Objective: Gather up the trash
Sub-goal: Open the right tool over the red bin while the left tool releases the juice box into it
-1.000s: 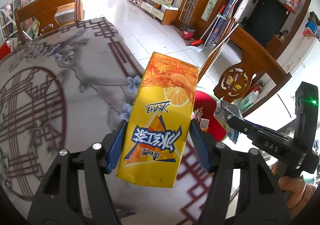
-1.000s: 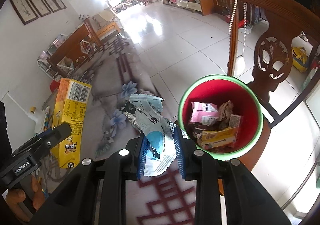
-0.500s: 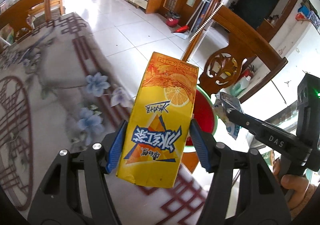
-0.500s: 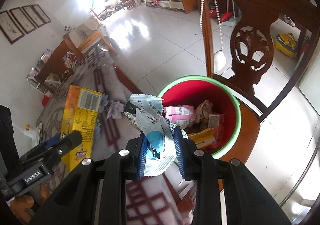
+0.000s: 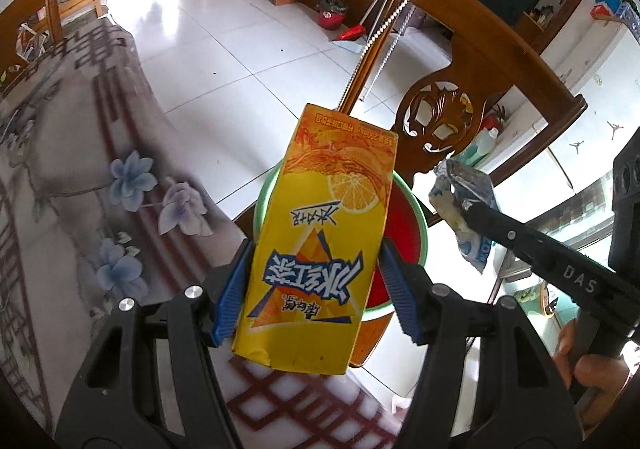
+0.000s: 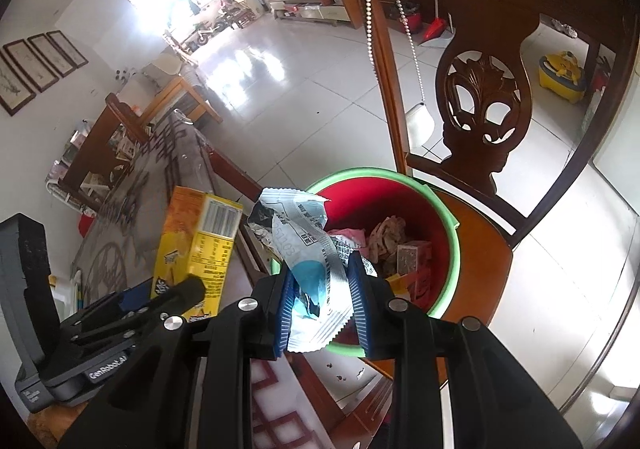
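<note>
Red bin [image 6: 436, 209] sits just ahead of your right gripper [image 6: 322, 307], which pinches the wrapper [image 6: 308, 249]; your left gripper [image 5: 316, 289] clamps the carton [image 5: 320, 241], beside.

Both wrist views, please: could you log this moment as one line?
left tongs: shut on yellow carton | right tongs: shut on wrapper | both near red bin on chair

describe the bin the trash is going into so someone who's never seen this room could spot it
Find the carved dark wooden chair pulled up beside the cloth-covered table. On its seat stands a round bin, red inside with a pale green rim, already holding wrappers. A smaller red bin stands far across the floor by the broom; this one is the one up on the chair.
</note>
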`<state>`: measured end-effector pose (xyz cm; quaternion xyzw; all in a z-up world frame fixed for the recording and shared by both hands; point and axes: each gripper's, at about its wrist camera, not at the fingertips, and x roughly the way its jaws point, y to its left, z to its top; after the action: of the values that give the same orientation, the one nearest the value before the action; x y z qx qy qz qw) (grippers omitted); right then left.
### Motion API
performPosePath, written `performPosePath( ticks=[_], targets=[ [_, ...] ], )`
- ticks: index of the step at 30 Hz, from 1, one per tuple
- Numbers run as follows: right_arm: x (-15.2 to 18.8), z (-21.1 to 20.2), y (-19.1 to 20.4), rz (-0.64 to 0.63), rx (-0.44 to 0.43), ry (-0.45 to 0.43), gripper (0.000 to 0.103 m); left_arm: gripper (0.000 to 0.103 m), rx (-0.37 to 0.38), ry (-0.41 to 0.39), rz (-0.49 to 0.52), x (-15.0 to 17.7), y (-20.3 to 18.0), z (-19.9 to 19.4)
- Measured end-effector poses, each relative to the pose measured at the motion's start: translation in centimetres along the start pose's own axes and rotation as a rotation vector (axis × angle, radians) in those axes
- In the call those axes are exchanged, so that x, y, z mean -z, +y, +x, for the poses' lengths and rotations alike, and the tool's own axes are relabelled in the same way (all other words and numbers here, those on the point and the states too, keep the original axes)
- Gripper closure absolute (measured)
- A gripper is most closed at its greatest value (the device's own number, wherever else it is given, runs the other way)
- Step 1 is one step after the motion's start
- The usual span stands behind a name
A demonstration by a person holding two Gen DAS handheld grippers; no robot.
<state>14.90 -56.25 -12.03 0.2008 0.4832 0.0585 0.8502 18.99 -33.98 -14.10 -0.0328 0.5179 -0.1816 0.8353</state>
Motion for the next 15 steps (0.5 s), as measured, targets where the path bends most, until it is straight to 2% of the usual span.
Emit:
performPosePath(
  ticks=[12,13,14,15],
  targets=[
    [-1.2,1.2,-1.1,0.032,0.004,0.005,0.077,0.042,0.006,0.045,0.032,-1.2,-0.8,2.2],
    [-1.2,1.3,-1.1,0.033,0.005,0.005,0.077,0.040,0.006,0.045,0.032,-1.3,-0.8,2.4],
    [-1.3,1.3,-1.1,0.034,0.007,0.006,0.077,0.026,0.003,0.044,0.029,-1.4,-0.7,2.4],
    [-1.3,1.4,-1.0,0.036,0.008,0.007,0.076,0.019,-0.005,0.032,0.023,-1.5,-0.6,2.3]
  ],
)
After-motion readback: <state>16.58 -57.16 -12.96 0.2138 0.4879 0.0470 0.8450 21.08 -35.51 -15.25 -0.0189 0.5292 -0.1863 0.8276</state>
